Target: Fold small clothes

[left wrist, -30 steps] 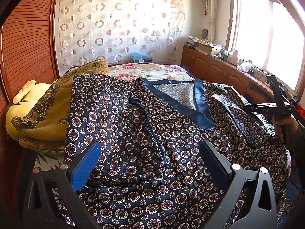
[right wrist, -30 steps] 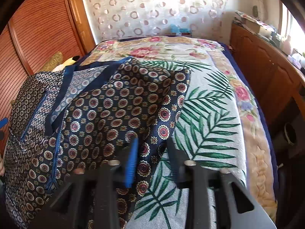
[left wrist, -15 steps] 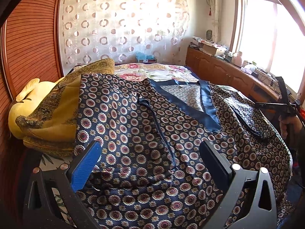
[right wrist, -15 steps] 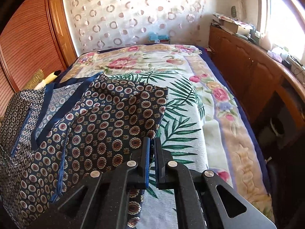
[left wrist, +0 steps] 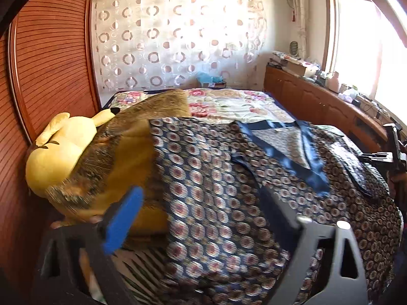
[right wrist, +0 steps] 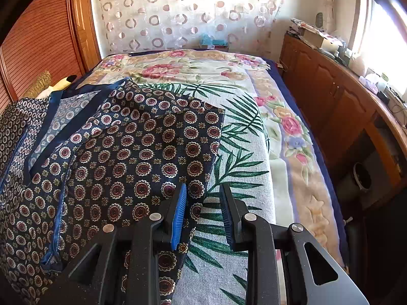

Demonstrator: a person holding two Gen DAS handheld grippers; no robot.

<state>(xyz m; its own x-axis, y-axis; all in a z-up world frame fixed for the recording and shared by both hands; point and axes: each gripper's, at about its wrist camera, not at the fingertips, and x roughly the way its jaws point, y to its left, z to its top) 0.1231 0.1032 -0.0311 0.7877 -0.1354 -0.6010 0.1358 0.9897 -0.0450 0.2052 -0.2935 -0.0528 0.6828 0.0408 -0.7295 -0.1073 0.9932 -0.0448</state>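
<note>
left wrist – close, angled down over bed's (left wrist: 229,104) left | right wrist – right edge | shared: patterned garment (right wrist: 132,157), curtain (right wrist: 178,12)

garment (right wrist: 142,157): navy, maroon-and-white medallions, plain blue trim | bedspread (right wrist: 236,137): white, green palm leaves, pink roses | plush toy (left wrist: 63,150): yellow | cushion (left wrist: 122,157): mustard gold | curtain (left wrist: 175,38): white, ring pattern | cabinet (right wrist: 330,96): brown

Your one item: patterned garment (right wrist: 122,157), navy cloth printed with maroon-and-cream medallions, plain blue satin trim (left wrist: 302,157) at the neckline. You have it lying open and flat on the bed, one side flap folded inward, lower hem draped over the near edge.
</note>
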